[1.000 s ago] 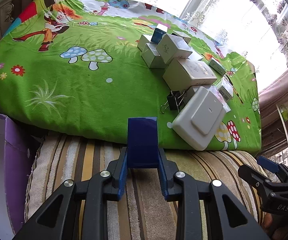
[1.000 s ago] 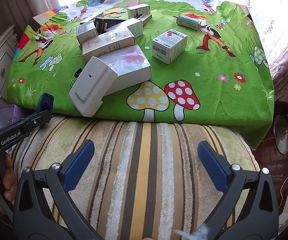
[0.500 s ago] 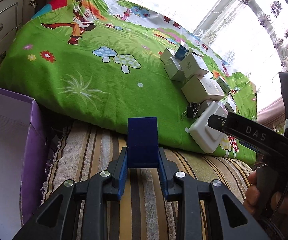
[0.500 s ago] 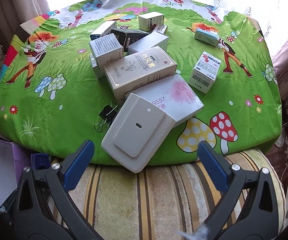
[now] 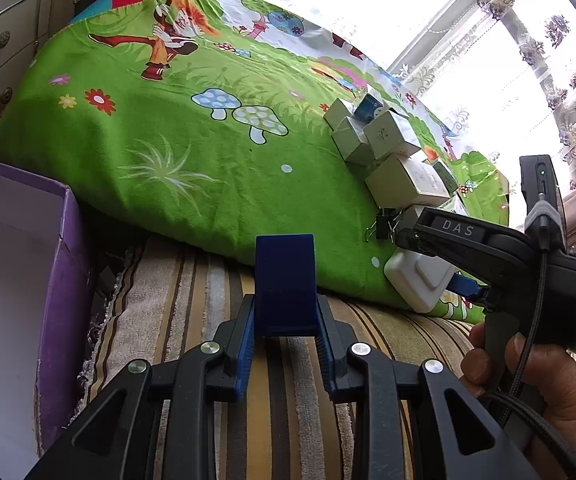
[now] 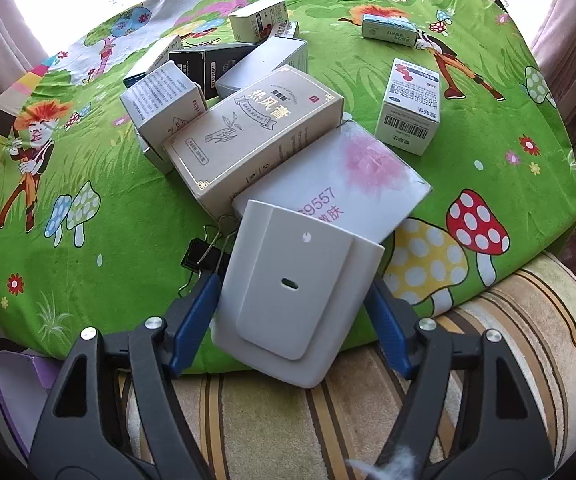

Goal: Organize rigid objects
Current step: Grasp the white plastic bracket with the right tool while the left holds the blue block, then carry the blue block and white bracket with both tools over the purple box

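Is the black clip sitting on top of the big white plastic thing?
No, the black clip lies on the green cloth just to the left of the white plastic thing, not on top of it.

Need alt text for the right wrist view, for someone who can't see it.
The right claw has just been closing around a white plastic wall-mount holder at the near edge of a green cartoon-print cloth. A black binder clip lies left of it, and small cardboard boxes are piled behind.
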Motion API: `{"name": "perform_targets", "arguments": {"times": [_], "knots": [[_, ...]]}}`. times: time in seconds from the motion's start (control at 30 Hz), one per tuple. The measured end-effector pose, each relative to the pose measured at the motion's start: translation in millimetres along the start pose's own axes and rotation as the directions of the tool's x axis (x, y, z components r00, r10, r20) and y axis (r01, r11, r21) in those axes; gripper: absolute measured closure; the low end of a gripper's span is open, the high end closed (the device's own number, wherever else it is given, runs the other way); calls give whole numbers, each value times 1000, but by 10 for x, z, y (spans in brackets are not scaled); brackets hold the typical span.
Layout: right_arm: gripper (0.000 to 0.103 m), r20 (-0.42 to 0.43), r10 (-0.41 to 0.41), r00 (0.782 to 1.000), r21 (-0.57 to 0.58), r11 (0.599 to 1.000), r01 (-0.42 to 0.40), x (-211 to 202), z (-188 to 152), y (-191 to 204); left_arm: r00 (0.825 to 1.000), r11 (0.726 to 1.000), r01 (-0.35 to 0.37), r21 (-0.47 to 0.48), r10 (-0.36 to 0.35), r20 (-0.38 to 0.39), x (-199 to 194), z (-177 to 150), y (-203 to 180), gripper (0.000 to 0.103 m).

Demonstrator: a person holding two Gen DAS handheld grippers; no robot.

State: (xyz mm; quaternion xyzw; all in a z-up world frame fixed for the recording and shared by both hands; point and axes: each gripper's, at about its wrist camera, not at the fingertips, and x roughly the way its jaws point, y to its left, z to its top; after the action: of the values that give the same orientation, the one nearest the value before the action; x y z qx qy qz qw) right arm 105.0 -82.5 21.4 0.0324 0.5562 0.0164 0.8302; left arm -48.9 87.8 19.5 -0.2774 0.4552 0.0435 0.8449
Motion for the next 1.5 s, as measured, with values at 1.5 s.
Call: {"name": "perform_targets", "arguments": {"times": [1.5], "knots": [[35, -2, 403, 915, -695, 658, -291, -1093, -1223, 1691, 909, 904, -311, -295, 373, 187, -1086, -238, 1538, 74]]}}
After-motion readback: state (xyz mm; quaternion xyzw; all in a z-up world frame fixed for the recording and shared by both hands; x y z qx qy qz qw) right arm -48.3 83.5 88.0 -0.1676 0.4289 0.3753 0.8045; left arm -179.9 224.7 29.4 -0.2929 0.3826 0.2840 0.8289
